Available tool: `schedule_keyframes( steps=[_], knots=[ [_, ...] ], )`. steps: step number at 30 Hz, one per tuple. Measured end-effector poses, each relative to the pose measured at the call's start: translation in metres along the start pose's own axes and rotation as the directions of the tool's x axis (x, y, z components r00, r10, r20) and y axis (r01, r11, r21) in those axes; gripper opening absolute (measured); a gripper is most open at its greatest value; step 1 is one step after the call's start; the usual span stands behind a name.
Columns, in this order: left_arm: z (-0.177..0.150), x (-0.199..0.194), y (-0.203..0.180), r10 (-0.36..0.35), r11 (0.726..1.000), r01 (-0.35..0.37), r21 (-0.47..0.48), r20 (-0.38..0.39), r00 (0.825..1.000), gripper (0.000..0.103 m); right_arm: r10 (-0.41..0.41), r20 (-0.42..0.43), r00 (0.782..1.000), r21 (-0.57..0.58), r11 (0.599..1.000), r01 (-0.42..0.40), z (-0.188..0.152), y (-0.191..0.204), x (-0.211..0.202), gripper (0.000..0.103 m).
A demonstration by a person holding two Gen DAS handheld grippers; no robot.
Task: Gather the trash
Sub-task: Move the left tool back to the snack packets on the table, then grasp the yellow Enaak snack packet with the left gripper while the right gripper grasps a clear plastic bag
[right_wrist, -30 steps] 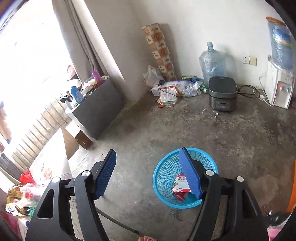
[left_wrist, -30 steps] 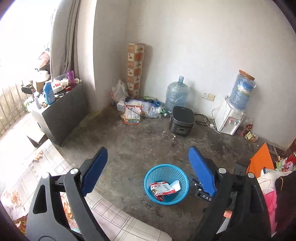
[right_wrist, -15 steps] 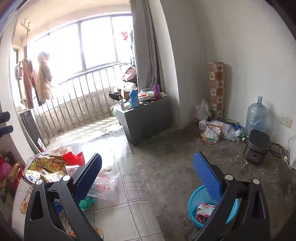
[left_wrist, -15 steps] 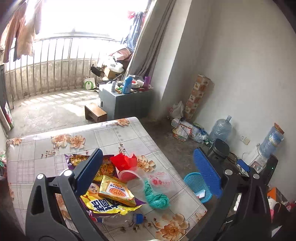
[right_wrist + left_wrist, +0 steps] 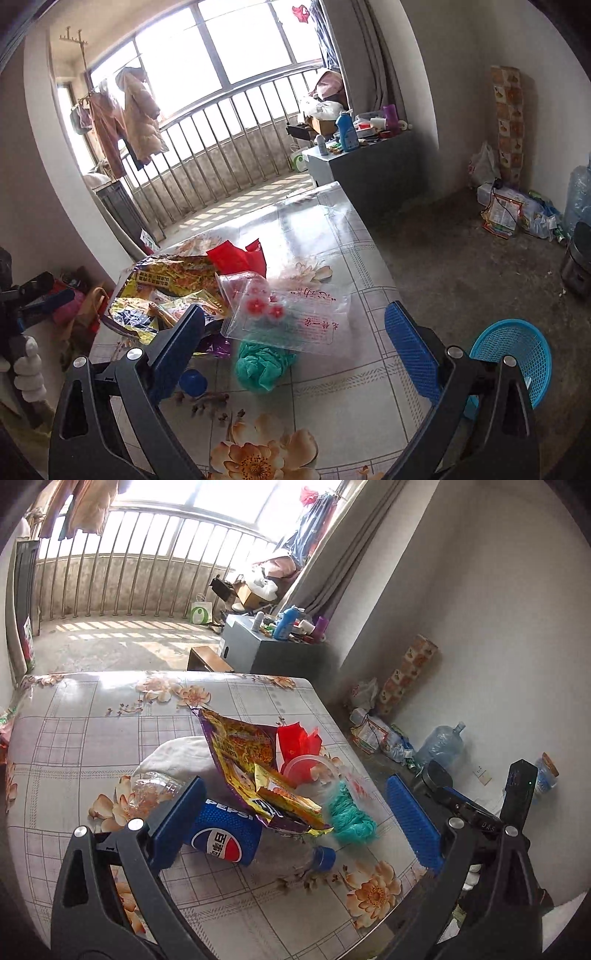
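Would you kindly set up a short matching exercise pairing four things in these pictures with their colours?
Things:
1. basket on the floor
2. crumpled bag on the table
3. torn wrapper at the back of the pile
4. bottle label reading Pepsi

Colours:
A. red
B. dark blue
C. teal green
D. light blue

Pairs: 1-D, 2-C, 3-A, 4-B

We see a grey-checked tablecloth (image 5: 92, 738) printed with peach flowers. On it lie a blue Pepsi bottle (image 5: 225, 836) (red-and-white roundel), a purple-and-yellow snack bag (image 5: 240, 749), a red wrapper (image 5: 295, 740) at two o'clock of it, teal netting (image 5: 351, 818). Our pads (image 5: 177, 821) are blue; the basket (image 5: 517, 350) is turquoise.
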State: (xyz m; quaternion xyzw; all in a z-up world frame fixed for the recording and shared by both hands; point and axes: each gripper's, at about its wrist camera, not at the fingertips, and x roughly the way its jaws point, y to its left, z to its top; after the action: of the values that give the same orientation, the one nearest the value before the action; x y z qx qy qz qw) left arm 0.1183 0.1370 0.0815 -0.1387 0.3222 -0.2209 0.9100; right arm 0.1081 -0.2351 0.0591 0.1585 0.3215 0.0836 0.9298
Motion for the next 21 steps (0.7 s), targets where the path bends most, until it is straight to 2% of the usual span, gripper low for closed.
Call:
schedule_keyframes(
  steps=[3, 5, 7, 8, 10, 12, 13, 17, 19, 21],
  knots=[
    [0.015, 0.016, -0.011, -0.020, 0.999, 0.022, 0.038, -0.049, 0.999, 0.094, 0.051, -0.052, 0.997, 0.108, 0.993, -0.045, 0.000, -0.015, 0.013, 0.090],
    [0.026, 0.033, -0.013, -0.024, 0.998, 0.030, 0.049, -0.114, 0.993, 0.091, 0.088, -0.091, 0.992, 0.193, 0.979, -0.069, -0.003, -0.027, 0.021, 0.086],
    [0.036, 0.054, -0.014, -0.030, 0.998, 0.041, 0.049, -0.205, 0.978, 0.078, 0.130, -0.127, 0.983, 0.270, 0.958, -0.092, -0.009, -0.038, 0.031, 0.084],
    [0.041, 0.068, -0.013, -0.043, 0.998, 0.054, 0.036, -0.261, 0.964, 0.077, 0.151, -0.143, 0.978, 0.308, 0.946, -0.101, -0.012, -0.043, 0.036, 0.082],
    [0.047, 0.095, -0.011, -0.068, 0.997, 0.074, 0.000, -0.377, 0.924, 0.071, 0.201, -0.165, 0.966, 0.392, 0.912, -0.123, -0.018, -0.055, 0.045, 0.079],
    [0.046, 0.125, -0.006, -0.075, 0.997, 0.071, -0.026, -0.484, 0.872, 0.067, 0.249, -0.179, 0.952, 0.477, 0.868, -0.137, -0.024, -0.067, 0.056, 0.076],
    [0.045, 0.139, -0.003, -0.056, 0.998, 0.047, -0.030, -0.529, 0.847, 0.062, 0.270, -0.183, 0.945, 0.516, 0.845, -0.141, -0.027, -0.072, 0.060, 0.075],
    [0.033, 0.182, 0.011, 0.031, 0.998, -0.055, -0.017, -0.655, 0.755, 0.055, 0.341, -0.197, 0.919, 0.625, 0.766, -0.150, -0.042, -0.085, 0.080, 0.073],
    [0.029, 0.193, 0.018, 0.057, 0.995, -0.095, -0.016, -0.691, 0.720, 0.054, 0.368, -0.202, 0.908, 0.662, 0.734, -0.150, -0.048, -0.087, 0.088, 0.072],
    [0.024, 0.198, 0.025, 0.075, 0.992, -0.122, -0.014, -0.716, 0.694, 0.054, 0.405, -0.196, 0.893, 0.706, 0.690, -0.158, -0.053, -0.090, 0.098, 0.072]
  ],
)
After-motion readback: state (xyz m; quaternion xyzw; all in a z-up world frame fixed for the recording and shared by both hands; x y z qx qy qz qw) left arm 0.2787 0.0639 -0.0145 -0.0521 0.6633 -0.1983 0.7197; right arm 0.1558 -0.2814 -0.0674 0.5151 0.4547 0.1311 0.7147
